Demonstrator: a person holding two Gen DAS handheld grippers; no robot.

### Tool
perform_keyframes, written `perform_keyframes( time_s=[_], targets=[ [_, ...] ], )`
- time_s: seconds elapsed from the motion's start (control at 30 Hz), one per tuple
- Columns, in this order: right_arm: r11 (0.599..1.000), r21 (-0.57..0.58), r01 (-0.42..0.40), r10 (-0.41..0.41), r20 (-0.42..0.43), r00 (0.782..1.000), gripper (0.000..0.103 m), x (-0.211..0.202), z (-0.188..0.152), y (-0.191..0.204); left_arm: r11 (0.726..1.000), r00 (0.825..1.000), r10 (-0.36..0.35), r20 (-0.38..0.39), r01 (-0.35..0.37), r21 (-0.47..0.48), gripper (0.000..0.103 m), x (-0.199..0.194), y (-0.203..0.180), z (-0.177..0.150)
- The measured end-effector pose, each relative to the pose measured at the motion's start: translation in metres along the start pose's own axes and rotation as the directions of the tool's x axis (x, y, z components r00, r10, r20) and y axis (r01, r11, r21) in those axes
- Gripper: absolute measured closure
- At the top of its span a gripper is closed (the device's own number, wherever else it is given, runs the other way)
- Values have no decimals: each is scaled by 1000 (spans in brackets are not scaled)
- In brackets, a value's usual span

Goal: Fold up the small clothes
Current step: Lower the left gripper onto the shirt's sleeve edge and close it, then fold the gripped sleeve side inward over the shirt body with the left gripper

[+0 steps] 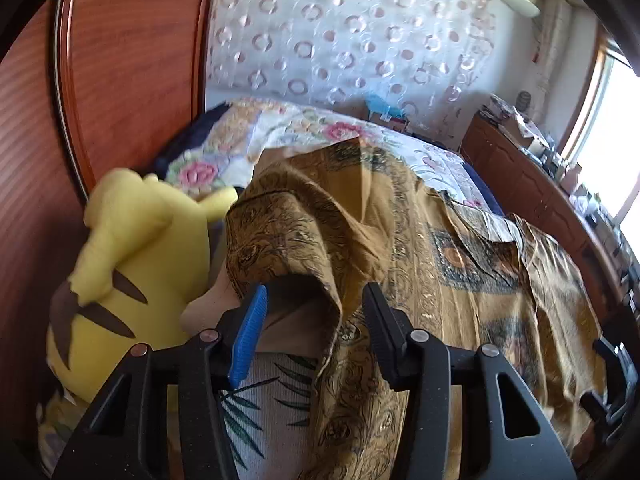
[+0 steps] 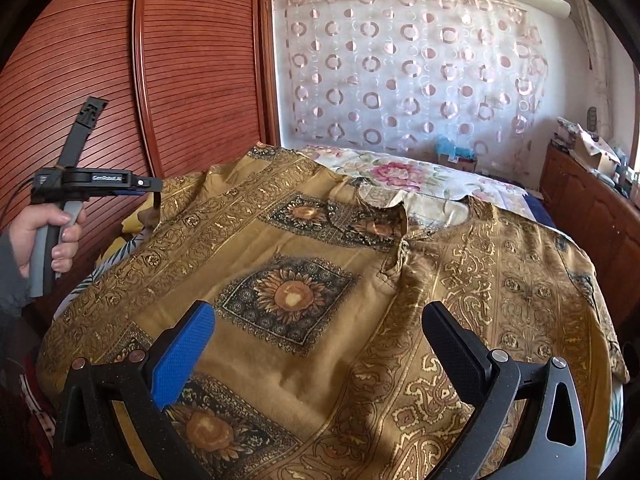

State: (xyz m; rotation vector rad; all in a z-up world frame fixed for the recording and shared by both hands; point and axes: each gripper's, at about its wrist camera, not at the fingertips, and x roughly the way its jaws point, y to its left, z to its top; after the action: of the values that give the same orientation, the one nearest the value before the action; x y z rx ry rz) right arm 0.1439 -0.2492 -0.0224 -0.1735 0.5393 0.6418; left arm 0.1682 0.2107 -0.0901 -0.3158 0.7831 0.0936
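A mustard-gold patterned shirt (image 2: pixel 304 264) with sunflower squares lies spread on the bed, its neckline (image 2: pixel 400 216) toward the far side. My right gripper (image 2: pixel 316 344) is open and empty, hovering over the shirt's front near the near edge. My left gripper (image 1: pixel 312 312) is open, its jaws standing on either side of a raised fold of the shirt's left sleeve (image 1: pixel 304 240); the fabric drapes between the fingers without being clamped. The left gripper also shows in the right wrist view (image 2: pixel 154 200) at the shirt's left edge, held by a hand.
A yellow plush toy (image 1: pixel 136 264) sits at the bed's left edge beside a wooden wardrobe (image 2: pixel 180 80). A floral bedspread (image 2: pixel 400 176) lies beyond the shirt. A cluttered wooden cabinet (image 2: pixel 592 216) runs along the right. A leaf-print sheet (image 1: pixel 260 404) shows under the sleeve.
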Motion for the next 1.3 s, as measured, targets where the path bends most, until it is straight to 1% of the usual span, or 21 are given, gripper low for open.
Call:
perform_keyframes(
  time_s=[0.1,0.17,0.2,0.27,0.4,0.47,0.53,0.63,0.7,0.83,0.9,0.97,1.0,1.03,1.07,1.1,1.17,1.23,1.3],
  targets=[
    [1000,11,-14,14,17,1000,0,1,1,0,997,999,-26,-43,23,-71,53,14,11,8],
    [1000,15,-18,18,26,999,0,1,-1,2,996,998,-34,-53,30,-87,54,17,15,12],
    [1000,16,-19,19,28,999,0,-1,-2,1,996,998,-29,-55,24,-82,56,19,14,15],
    [1000,16,-19,18,30,999,0,-2,-4,2,997,997,-31,-66,26,-76,63,23,13,21],
    [1000,27,-14,13,33,999,0,0,-5,-2,999,994,-14,-106,10,-32,96,32,7,25],
    [999,32,-12,11,35,999,0,1,-5,-4,1000,997,15,-81,-14,13,97,27,-1,27],
    [999,31,-5,3,39,999,0,0,-5,-6,997,999,34,-41,-31,78,98,18,-11,31],
    [999,37,7,-8,44,999,0,-1,-7,-9,978,999,37,20,-40,205,98,-1,-45,29],
    [999,52,9,-11,43,999,0,-1,-7,-11,961,999,11,34,-20,276,98,-10,-67,26],
    [998,63,18,-21,44,999,0,-2,-9,-16,921,1000,-20,5,16,390,98,-21,-103,9],
    [998,62,23,-26,44,999,0,-3,-11,-16,903,999,-41,-12,42,428,98,-25,-113,-4],
    [998,65,23,-26,42,999,0,-3,-12,-15,890,996,-80,-32,86,448,91,-30,-116,-13],
    [997,67,23,-26,41,999,0,-3,-13,-15,888,996,-89,-30,93,450,82,-35,-116,-15],
    [997,70,23,-26,39,999,0,-3,-13,-15,888,995,-92,-25,94,450,69,-39,-115,-14],
    [997,73,23,-26,39,999,0,-3,-13,-15,890,996,-93,-6,86,449,62,-44,-112,-13],
    [997,76,21,-25,39,999,0,-3,-12,-15,893,996,-91,10,77,443,58,-47,-107,-10],
    [997,76,19,-22,40,999,0,-3,-12,-14,901,996,-82,19,66,428,57,-48,-104,-5],
    [997,77,14,-17,37,999,0,-2,-12,-15,915,998,-65,22,51,400,57,-45,-91,1],
    [997,77,2,-5,32,999,0,-1,-11,-17,924,999,-32,21,21,381,57,-35,-83,3]
  ],
)
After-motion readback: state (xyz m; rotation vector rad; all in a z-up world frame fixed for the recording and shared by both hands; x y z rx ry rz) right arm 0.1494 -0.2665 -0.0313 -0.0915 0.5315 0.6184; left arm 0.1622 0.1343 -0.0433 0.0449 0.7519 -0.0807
